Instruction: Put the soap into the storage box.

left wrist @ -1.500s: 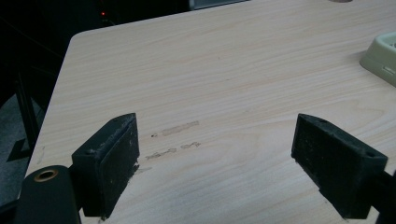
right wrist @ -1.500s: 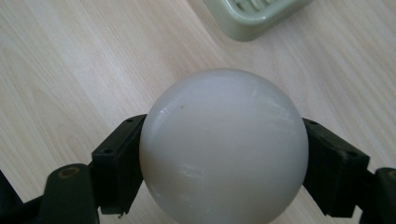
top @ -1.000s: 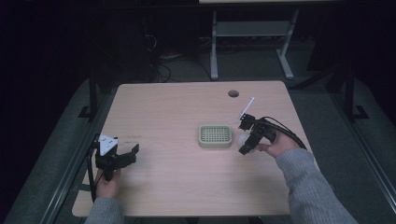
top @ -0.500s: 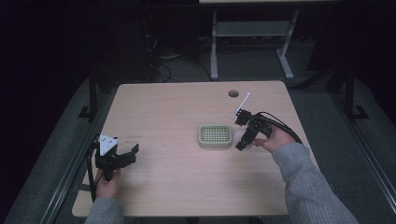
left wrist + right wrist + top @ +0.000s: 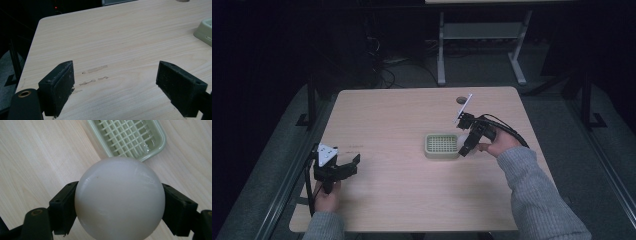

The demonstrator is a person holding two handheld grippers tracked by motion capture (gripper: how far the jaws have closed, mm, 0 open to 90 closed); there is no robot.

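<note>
Right gripper (image 5: 117, 202): clamped on a white ball (image 5: 119, 199) — one black jaw pressed against each side of it.
White ball: round, smooth, milky; it hung in the air just off the right end of the green tray (image 5: 130, 137), partly over the tray's near rim in the right gripper view.
Green tray: pale green, rounded corners, a grid floor, lying flat on the table (image 5: 402, 120); in the high view the right gripper (image 5: 465, 148) sat at the tray's (image 5: 441, 145) right end.
Right hand (image 5: 498, 142): behind the gripper, to the right of the tray, grey sleeve trailing toward the table's near edge.
Left gripper (image 5: 122, 82): jaws spread wide with bare wood between them — gripping nothing.
Left gripper, place: well to the left of the tray (image 5: 205, 30) and nearer the person, low over the table close to its left edge (image 5: 343, 169).
</note>
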